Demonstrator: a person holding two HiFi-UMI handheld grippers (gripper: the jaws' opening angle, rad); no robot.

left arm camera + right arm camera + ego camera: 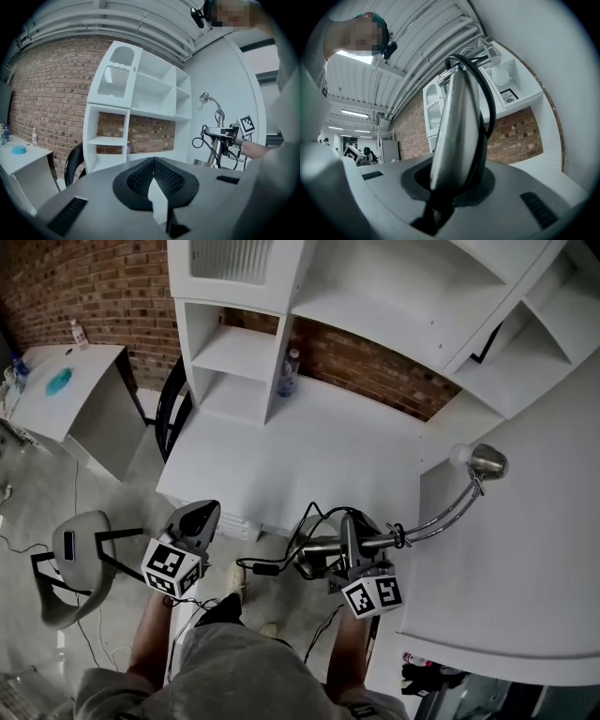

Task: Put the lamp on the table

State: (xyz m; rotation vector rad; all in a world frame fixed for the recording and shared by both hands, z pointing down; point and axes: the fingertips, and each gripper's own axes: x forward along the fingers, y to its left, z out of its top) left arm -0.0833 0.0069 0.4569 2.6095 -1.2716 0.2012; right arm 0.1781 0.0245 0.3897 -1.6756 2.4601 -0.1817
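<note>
At seven o'clock our left gripper (pixel 198 514) is clenched, empty. The white table (pixel 281 460) stands at twelve, the brick wall (pixel 94 287) behind it. At five o'clock our right gripper (pixel 349 527) grasps the lamp (pixel 487 463) by its stem, short of the table.

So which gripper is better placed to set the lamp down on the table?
Right. The right gripper is clamped on the lamp by its metal stem, with the table just ahead. The left gripper is shut with nothing between its jaws, off to the lamp's side.

Even bright light; fisheye edges darken and bend, near foreground perhaps soft
</note>
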